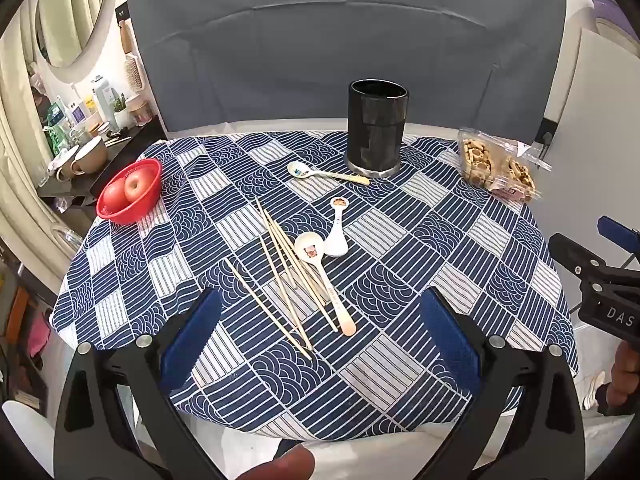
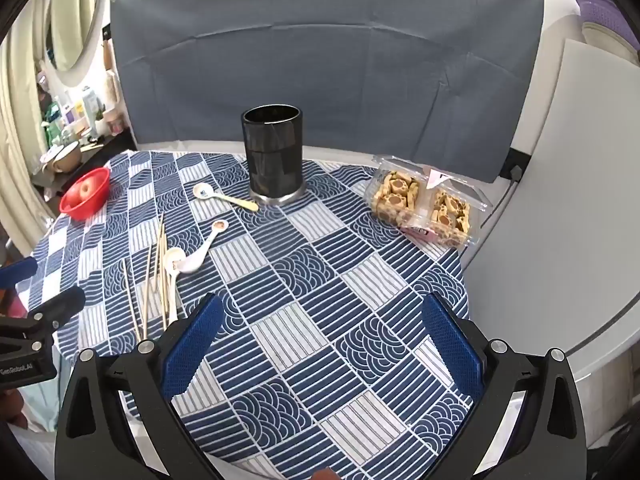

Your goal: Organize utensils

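Note:
A black cylindrical holder [image 1: 377, 128] [image 2: 273, 153] stands upright at the back of the table. Three white ceramic spoons lie on the cloth: one [image 1: 326, 173] [image 2: 224, 197] by the holder's foot, a second [image 1: 338, 229] [image 2: 206, 246] in the middle, a third [image 1: 325, 280] [image 2: 174, 276] crossing several wooden chopsticks [image 1: 282, 272] [image 2: 154, 276]. My left gripper [image 1: 320, 308] is open and empty above the near ends of the chopsticks. My right gripper [image 2: 320, 312] is open and empty above bare cloth to the right of them.
A red bowl with apples [image 1: 130, 191] [image 2: 86, 192] sits at the table's left edge. A clear box of cookies [image 1: 498, 166] [image 2: 426, 200] sits at the back right. The blue patterned tablecloth [image 1: 440, 240] [image 2: 320, 260] covers the round table. A grey backdrop stands behind.

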Demonstrator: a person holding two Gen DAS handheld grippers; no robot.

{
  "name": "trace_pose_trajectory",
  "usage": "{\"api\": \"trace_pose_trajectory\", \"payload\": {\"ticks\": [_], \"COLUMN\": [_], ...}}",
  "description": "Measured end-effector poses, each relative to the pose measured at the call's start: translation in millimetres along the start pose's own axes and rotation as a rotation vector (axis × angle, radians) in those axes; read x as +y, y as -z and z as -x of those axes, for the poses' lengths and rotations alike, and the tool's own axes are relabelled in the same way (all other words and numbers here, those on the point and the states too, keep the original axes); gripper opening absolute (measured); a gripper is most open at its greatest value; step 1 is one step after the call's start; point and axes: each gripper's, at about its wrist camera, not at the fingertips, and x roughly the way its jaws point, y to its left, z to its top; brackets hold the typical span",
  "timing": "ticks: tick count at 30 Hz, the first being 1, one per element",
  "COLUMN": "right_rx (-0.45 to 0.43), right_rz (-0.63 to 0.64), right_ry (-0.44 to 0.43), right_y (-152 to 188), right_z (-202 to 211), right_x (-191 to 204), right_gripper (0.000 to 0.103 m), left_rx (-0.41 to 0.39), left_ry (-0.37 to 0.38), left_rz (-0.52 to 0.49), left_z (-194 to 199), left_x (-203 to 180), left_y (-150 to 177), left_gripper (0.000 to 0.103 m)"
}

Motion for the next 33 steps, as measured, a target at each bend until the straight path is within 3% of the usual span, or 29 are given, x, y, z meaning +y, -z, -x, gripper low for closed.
{"api": "trace_pose_trajectory", "payload": {"ticks": [33], "right_rx": [0.004], "right_rz": [0.001], "right_ry": [0.000], "right_y": [0.4], "right_z": [1.2], "right_x": [-0.1], "right_gripper": [0.095], "left_rx": [-0.003], "left_ry": [-0.020], "left_rz": [-0.014], "left_z": [-0.1], "left_x": [1.6], "left_y": [7.3], "left_gripper": [0.097]}}
